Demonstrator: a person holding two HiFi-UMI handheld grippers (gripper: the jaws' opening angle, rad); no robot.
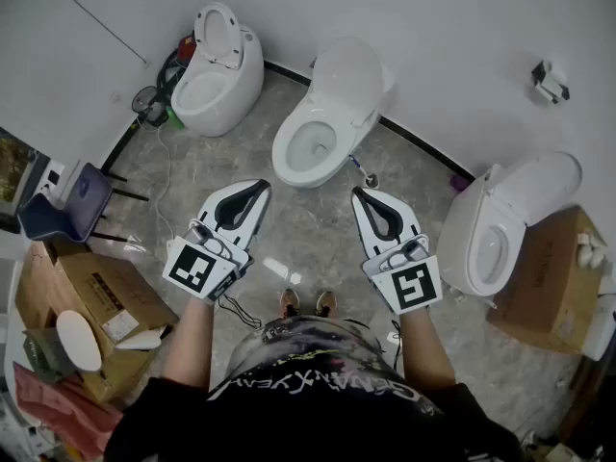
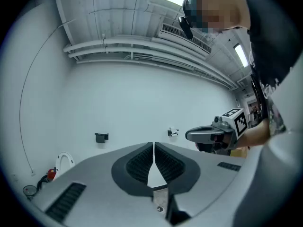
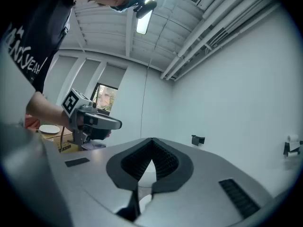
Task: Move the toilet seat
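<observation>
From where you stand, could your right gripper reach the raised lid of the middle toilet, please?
Probably yes, with a step forward: the right gripper is shut and empty, and only bare floor separates it from the lid.

Glossy glaze, matt plastic, dull card

The middle toilet (image 1: 342, 89), left toilet (image 1: 236, 80) and right toilet (image 1: 462, 229) are smooth, glossy white, like glazed ceramic. The floor (image 1: 308, 221) is grey marbled tile, smooth with a slight sheen. The wall (image 1: 462, 37) is flat matt white. The left gripper (image 1: 256, 189) and right gripper (image 1: 362, 193) have smooth matt plastic shells, and the pads (image 2: 137, 164) are finely ribbed and black. The box (image 1: 96, 292) is dull brown cardboard. The shirt (image 1: 308, 397) is black printed cloth.
</observation>
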